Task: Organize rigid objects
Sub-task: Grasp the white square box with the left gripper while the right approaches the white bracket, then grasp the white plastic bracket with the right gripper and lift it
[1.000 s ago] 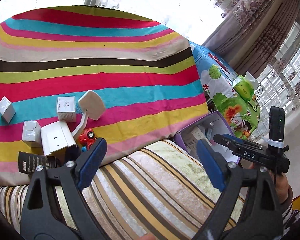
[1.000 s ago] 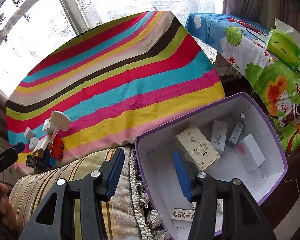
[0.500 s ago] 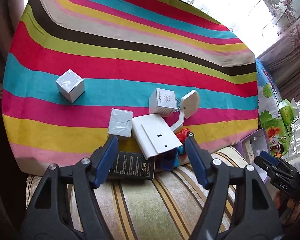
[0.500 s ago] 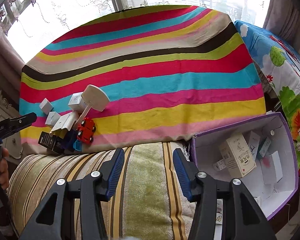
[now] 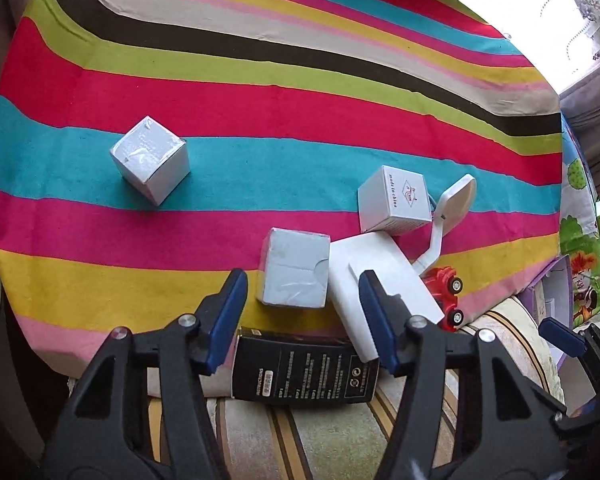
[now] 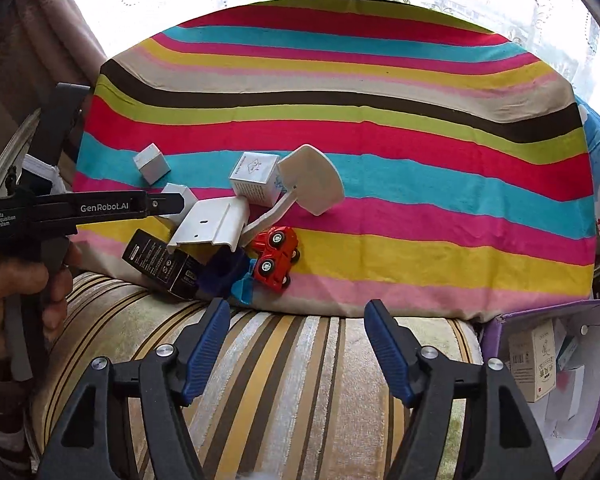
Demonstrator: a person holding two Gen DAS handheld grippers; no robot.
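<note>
A pile of objects lies on the striped cloth. My left gripper is open, just above a small white box and a black box. Beside them lie a white lamp-like device, a printed white cube, a red toy car and, apart at the left, another white cube. My right gripper is open and empty over the striped cushion, short of the red toy car. The left gripper's side shows there.
A purple-edged storage box holding several small cartons stands at the right, below the cushion. A cartoon-print cloth lies at the far right. Curtains and a bright window are behind.
My left gripper has swung left and moved close over the pile. My right gripper has turned left away from the storage box, toward the toy car and cushion.
</note>
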